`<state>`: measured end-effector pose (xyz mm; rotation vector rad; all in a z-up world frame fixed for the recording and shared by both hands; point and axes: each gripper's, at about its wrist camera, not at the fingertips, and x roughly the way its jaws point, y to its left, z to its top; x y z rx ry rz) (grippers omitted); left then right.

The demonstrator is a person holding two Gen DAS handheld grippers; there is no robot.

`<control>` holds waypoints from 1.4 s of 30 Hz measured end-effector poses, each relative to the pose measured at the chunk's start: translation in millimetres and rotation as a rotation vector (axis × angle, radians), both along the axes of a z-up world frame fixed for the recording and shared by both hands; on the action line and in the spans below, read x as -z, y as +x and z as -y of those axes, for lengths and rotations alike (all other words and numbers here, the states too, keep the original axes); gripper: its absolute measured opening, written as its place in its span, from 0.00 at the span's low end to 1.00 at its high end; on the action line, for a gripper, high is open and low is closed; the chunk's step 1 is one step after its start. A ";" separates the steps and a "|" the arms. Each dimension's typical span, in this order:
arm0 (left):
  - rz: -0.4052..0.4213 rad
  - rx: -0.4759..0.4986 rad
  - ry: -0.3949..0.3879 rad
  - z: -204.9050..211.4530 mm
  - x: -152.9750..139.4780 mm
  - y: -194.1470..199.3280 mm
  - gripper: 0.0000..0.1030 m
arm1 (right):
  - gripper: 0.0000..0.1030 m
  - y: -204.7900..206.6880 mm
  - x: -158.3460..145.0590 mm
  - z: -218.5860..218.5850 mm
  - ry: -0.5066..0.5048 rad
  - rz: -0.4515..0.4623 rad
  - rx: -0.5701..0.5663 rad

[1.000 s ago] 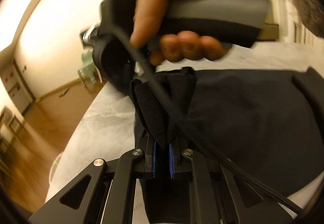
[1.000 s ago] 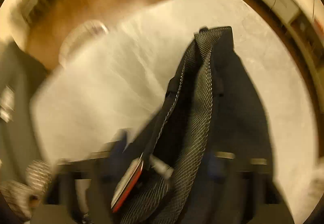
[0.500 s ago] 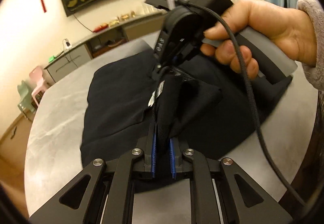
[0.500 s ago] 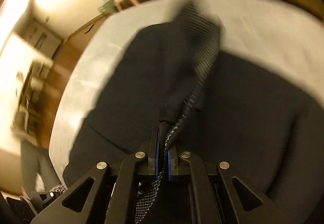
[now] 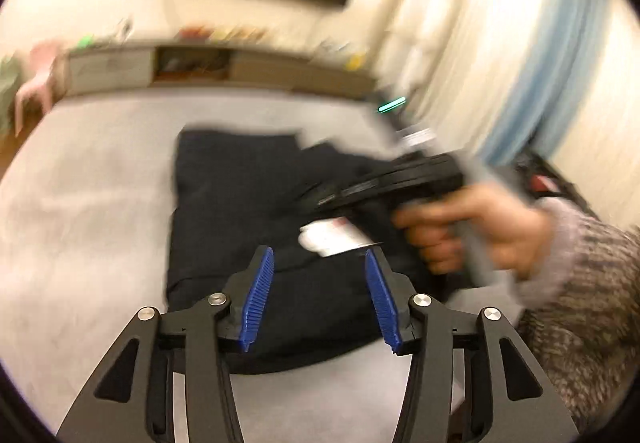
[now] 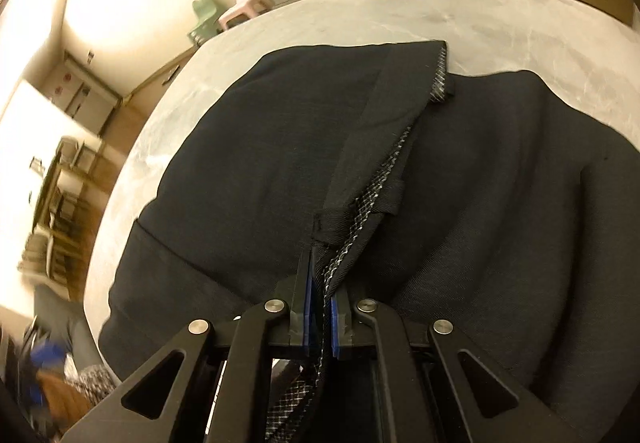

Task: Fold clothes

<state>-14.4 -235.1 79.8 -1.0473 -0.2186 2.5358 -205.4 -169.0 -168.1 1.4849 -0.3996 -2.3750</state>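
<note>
My left gripper is opening, nothing between its blue pads. My right gripper, at three o'clock of it, begins to open around the check-lined waistband, laying the dark folded trousers onto the grey marbled table.

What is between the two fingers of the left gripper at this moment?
Nothing is held: in the left wrist view the left gripper is opening, its fingers apart, with only the dark garment lying flat on the table beyond them.
</note>
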 end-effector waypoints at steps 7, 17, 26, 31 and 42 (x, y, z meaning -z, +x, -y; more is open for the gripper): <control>0.187 -0.061 -0.252 -15.4 45.0 -25.4 0.48 | 0.27 116.7 17.3 -38.3 0.004 -0.089 0.051; 0.200 0.033 -0.131 -69.5 40.4 -30.2 0.49 | 0.54 276.0 73.9 -165.1 0.241 -0.104 0.351; 0.254 -0.035 -0.303 -100.3 23.0 -22.7 0.52 | 0.54 282.0 99.8 -182.5 0.257 -0.117 0.345; 0.184 0.008 -0.320 -143.8 -30.9 -19.5 0.52 | 0.54 296.8 98.6 -184.2 0.230 -0.112 0.354; 0.271 0.125 -0.382 -278.4 -13.5 -113.3 0.60 | 0.54 342.3 91.2 -177.1 0.469 -0.216 0.399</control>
